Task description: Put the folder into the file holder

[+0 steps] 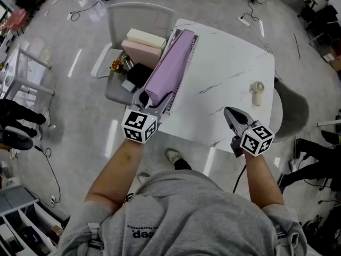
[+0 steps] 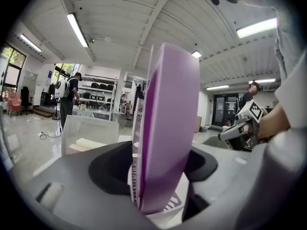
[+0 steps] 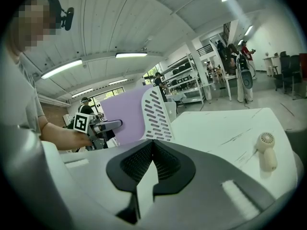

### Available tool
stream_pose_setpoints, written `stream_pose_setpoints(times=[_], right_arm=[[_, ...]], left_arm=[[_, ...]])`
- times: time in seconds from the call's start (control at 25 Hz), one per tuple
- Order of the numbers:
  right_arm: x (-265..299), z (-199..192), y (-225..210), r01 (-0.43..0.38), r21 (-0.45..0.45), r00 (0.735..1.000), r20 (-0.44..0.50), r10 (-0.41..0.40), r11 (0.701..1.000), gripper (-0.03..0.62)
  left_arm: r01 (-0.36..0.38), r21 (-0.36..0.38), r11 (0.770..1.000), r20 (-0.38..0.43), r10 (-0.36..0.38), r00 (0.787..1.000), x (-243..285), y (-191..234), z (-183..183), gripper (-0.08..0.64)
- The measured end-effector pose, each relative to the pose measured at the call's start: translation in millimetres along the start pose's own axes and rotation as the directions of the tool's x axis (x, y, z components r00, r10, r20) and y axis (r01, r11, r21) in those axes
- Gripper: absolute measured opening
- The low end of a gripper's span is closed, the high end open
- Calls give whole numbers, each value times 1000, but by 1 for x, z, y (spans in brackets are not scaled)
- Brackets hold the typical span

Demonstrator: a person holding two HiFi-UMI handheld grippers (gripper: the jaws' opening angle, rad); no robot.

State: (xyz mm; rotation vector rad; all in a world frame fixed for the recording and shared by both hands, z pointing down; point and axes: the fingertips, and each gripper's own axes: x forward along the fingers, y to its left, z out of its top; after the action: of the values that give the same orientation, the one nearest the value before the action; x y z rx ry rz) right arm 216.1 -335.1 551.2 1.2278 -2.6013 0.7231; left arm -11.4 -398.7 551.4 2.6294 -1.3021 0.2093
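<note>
Evidently the job is close to done. The white marble-patterned bench carries a white slotted plastic file holder at its edge, straight ahead of the left claw. The lilac flat folder stands on its long edge inside that holder, with its near end reaching back between the claw's jaws.

The left claw is spread wide. The folder's end sits between the two pads, but neither seems to press on it, so I judge the holder's walls are keeping it upright, not the grip. That would make sense if the person means to leave it there and draw the claw back along the folder's line, to avoid knocking it over.

The right claw hangs over the bench's near edge, well to the right of the holder, with its jaws pressed together on nothing. It looks parked out of the way, since one claw is enough for this folder.

A small cream handheld fan lies on the bench just beyond the right claw and takes no part in this.
</note>
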Motion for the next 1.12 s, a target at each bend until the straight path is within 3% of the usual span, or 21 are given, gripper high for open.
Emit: stream_pose_setpoints(times=[0.28, 0.44, 0.8, 1.12], right_arm=[[14, 10, 40, -52, -30, 999, 1, 52, 998, 3], [31, 17, 77, -110, -60, 994, -6, 110, 992, 3], [87, 21, 193, -295, -135, 955, -54, 291, 946, 3], [135, 19, 306, -460, -193, 888, -114, 446, 866, 3]], left_arm=[[32, -66, 997, 31, -30, 999, -66, 0, 1, 331], [11, -118, 993, 53, -5, 999, -118, 15, 5, 330], [-137, -171, 976, 107, 156, 982, -254, 64, 16, 258], [-293, -207, 933, 157, 328, 932, -377, 100, 24, 189]])
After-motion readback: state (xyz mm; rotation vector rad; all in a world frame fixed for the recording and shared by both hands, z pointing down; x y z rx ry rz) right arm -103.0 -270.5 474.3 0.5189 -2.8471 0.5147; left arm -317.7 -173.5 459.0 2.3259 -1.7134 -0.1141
